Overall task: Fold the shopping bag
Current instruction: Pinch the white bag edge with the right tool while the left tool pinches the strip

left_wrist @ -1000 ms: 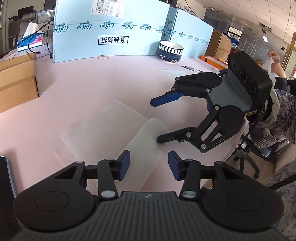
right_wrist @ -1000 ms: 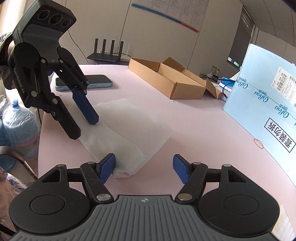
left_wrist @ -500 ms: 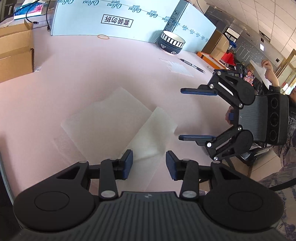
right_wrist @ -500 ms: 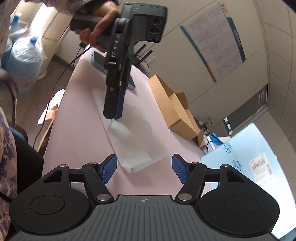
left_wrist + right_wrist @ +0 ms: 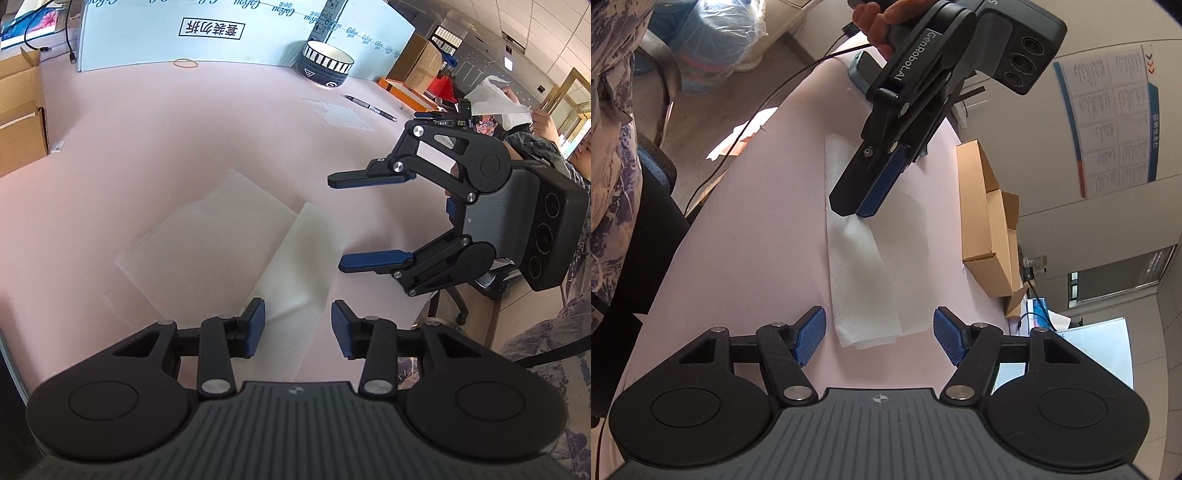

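Shopping bag (image 5: 207,236): white, translucent, lying flat on the pink table (image 5: 147,122), partly folded, with a narrower strip doubled over along the side nearest the table edge. Same bag (image 5: 871,258) in the right wrist view, running lengthwise away from the camera, near end just ahead of the fingertips.

Left gripper (image 5: 297,325): jaws parted to a moderate gap, blue pads (image 5: 255,326) facing each other, nothing between them. Positioned low over the folded strip near its closest end; contact with the bag cannot be told from this view. Seen from the right wrist view, left gripper (image 5: 858,206) angled steeply downward, tips at or just above the bag surface; from this side-on angle the two fingers overlap, so the gap does not show there. Held by a hand (image 5: 882,22) at the top of that view.

Right gripper (image 5: 879,334): jaws wide apart, empty, the near end of the bag lying between and beyond the pads. In the left wrist view, right gripper (image 5: 371,218) turned sideways, fingers one above the other, hovering clear of the bag beside its far corner, above the table edge.

Surroundings: striped bowl (image 5: 327,64), pen (image 5: 369,107), rubber band (image 5: 185,62) and light blue carton (image 5: 229,29) toward the far side; open cardboard box (image 5: 990,229) beyond the bag; phone (image 5: 866,72) behind the left gripper.
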Available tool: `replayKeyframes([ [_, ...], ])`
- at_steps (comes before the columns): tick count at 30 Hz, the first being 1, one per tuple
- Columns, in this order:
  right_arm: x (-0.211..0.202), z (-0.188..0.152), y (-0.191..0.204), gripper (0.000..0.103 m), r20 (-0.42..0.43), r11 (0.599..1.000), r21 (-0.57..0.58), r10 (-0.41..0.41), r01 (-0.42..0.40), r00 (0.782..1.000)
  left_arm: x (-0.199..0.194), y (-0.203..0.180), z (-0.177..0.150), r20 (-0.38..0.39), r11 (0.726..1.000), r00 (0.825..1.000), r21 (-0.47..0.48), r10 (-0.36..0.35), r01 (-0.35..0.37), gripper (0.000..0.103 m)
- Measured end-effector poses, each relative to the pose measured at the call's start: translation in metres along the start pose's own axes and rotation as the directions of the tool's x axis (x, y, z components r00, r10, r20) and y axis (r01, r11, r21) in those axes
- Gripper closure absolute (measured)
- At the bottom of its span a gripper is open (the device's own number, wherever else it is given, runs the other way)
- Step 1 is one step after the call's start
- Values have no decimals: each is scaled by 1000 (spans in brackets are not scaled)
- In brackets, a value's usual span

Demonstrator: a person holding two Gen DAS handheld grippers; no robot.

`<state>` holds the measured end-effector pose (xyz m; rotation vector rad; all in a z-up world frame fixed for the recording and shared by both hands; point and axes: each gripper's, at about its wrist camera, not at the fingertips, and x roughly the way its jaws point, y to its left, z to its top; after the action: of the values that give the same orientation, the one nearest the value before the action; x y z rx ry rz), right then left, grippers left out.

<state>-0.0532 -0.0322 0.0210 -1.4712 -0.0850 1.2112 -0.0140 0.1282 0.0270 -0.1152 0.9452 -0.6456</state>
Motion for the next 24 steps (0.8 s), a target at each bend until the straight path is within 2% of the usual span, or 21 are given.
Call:
replayKeyframes([
  [1,0,1,0,42,1,1000,0,-2,2,1000,0,1,0,0,1000,1000,2,-5,5,66],
  [3,0,2,2,51,5,1000,2,-2,2,1000,-1,2,-1,0,1000,1000,7,-15,15,66],
  [8,6,4,13,87,5,999,-24,21,-21,1000,-2,4,0,-11,999,1000,25,-29,29,66],
  [10,11,3,16,96,3,999,-22,37,-37,999,-2,3,0,-16,999,1000,37,-26,26,66],
  [13,13,3,13,96,1,998,34,58,-58,998,-4,-5,-2,-11,997,1000,82,13,-12,66],
  [14,13,3,8,96,2,994,78,73,-73,997,-5,-16,-5,1,989,998,136,62,-62,66],
  [17,14,0,-11,97,14,962,239,135,-134,991,-6,-48,-13,54,934,978,291,202,-209,65],
  [20,14,-5,-30,97,30,909,370,196,-193,980,-8,-80,-22,127,834,937,430,325,-347,65],
  [21,14,-6,-35,97,35,895,395,208,-205,977,-7,-92,-26,146,800,930,476,338,-366,65],
  [23,12,-9,-42,97,43,868,442,231,-226,972,-1,-104,-31,146,753,927,546,345,-367,65],
  [24,9,-9,-44,97,47,862,451,238,-233,970,5,-109,-35,148,716,919,586,366,-380,64],
])
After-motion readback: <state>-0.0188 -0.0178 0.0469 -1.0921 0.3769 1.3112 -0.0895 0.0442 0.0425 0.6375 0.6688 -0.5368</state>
